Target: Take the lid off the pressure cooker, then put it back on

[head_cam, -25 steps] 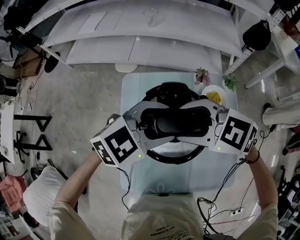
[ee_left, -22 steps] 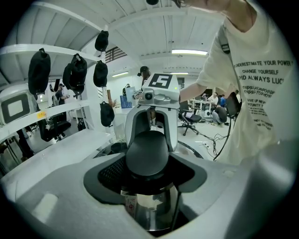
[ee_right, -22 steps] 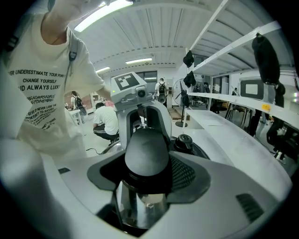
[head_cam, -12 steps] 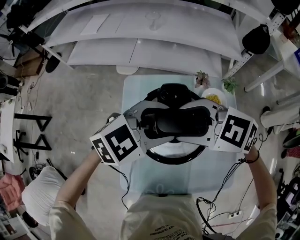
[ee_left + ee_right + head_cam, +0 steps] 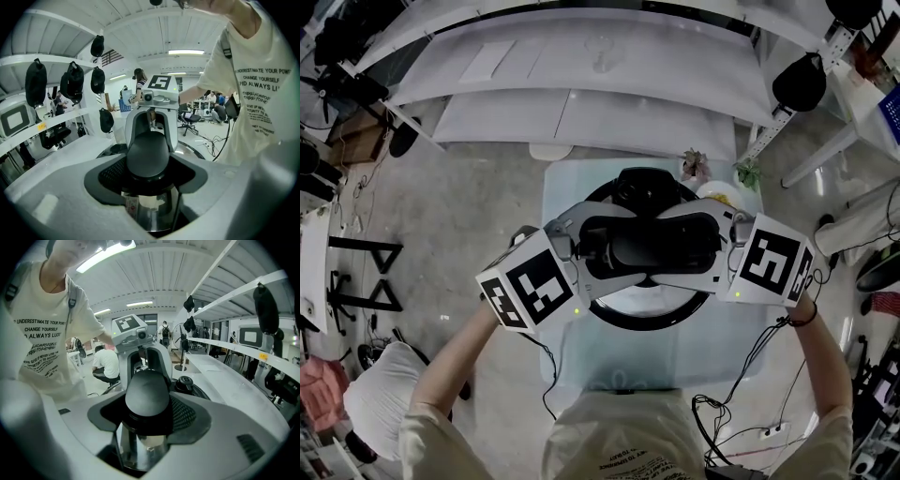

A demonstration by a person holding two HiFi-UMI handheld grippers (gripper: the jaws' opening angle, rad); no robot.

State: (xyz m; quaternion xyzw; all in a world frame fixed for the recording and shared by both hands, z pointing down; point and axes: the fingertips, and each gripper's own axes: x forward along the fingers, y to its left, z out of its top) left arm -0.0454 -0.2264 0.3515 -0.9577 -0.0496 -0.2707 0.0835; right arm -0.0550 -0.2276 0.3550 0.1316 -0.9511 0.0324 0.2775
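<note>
The pressure cooker [image 5: 649, 322] stands on a small glass table [image 5: 567, 192], its black rim showing round the lid. Across the top lies the black lid handle [image 5: 647, 246]. My left gripper [image 5: 595, 249] clasps the handle's left end and my right gripper [image 5: 703, 246] its right end. In the left gripper view the handle's rounded end [image 5: 147, 152] fills the left gripper [image 5: 147, 165], with shiny steel [image 5: 151, 213] below. The right gripper view shows the handle's other end [image 5: 146, 397] in the right gripper [image 5: 146, 405], and a black valve knob [image 5: 183, 380] beyond. Whether the lid is raised I cannot tell.
Two small potted plants [image 5: 694, 166] and a white bowl of yellow food [image 5: 720, 194] stand at the table's far right corner. Long white curved desks [image 5: 581, 66] run behind the table. Cables [image 5: 741, 398] trail over the floor at the near right.
</note>
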